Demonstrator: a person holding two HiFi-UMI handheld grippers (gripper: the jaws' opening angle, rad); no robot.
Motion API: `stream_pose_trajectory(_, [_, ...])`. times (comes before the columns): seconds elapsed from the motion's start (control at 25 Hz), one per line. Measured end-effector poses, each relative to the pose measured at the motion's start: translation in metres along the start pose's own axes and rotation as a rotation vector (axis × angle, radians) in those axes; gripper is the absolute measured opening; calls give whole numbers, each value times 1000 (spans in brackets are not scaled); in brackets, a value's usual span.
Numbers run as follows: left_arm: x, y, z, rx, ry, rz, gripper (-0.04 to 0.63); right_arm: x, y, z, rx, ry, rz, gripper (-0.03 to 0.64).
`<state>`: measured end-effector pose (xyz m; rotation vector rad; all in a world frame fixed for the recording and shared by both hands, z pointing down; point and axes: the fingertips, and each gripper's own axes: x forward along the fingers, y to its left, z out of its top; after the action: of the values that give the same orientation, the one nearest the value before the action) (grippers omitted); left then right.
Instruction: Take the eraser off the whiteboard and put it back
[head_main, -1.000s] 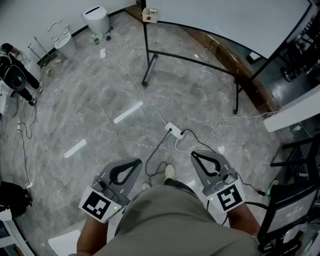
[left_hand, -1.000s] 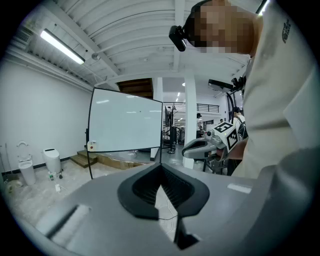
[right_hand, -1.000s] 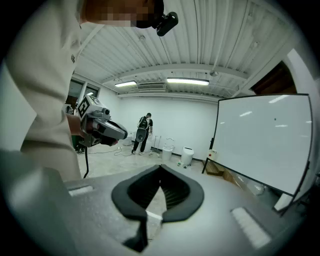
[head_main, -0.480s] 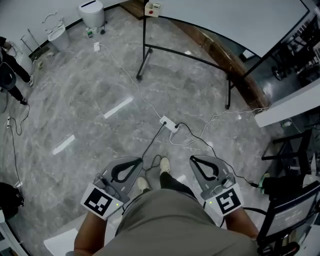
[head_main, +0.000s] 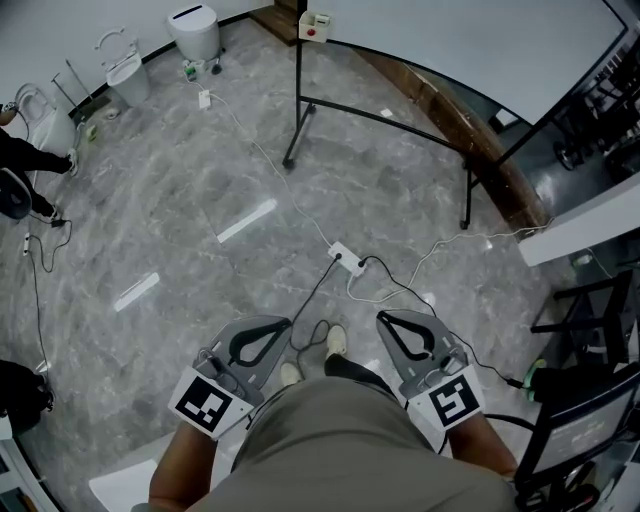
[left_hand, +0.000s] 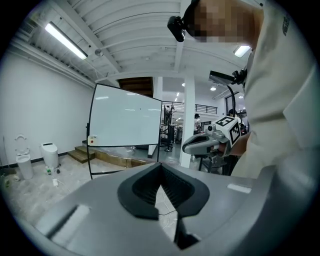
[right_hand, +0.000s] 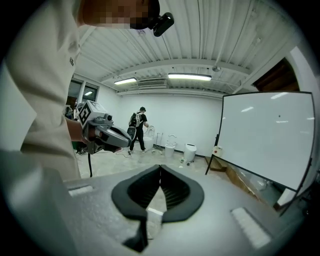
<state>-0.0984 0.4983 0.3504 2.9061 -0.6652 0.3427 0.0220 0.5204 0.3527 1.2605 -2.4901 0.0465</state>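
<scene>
The whiteboard (head_main: 470, 40) stands on a black frame at the far side of the floor. The eraser (head_main: 313, 24), a pale block with a red spot, sits at the board's lower left corner; it also shows as the eraser (left_hand: 91, 140) and the eraser (right_hand: 217, 150), small and distant. My left gripper (head_main: 284, 322) and right gripper (head_main: 382, 316) are held low in front of the person's body, far from the board. Both pairs of jaws meet at the tips with nothing between them, the left gripper (left_hand: 160, 167) and the right gripper (right_hand: 160, 169) alike.
A white power strip (head_main: 346, 259) with trailing cables lies on the grey floor between me and the board's black stand (head_main: 300, 90). White bins (head_main: 196, 35) stand at the far left wall. A person (right_hand: 136, 127) stands by them. A black rack (head_main: 590, 400) is at my right.
The person's feet have shifted in a step, and both grippers have been carried a little along with the body. Their jaws look the same throughout.
</scene>
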Motion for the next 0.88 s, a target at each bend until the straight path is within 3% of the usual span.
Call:
stream_pose_trajectory(0.36, [56,21,24,-2,10,84,6,21,-71,-4,-18,-42,71,3])
stream_pose_trajectory(0.56, [91,33,30,-11,29,131,6,26,-116,-19,34,-49,105,3])
stream_pose_trajectory(0.88, [129,51,36,-8,59,129,6,44,-167,-33,72,-52,92,3])
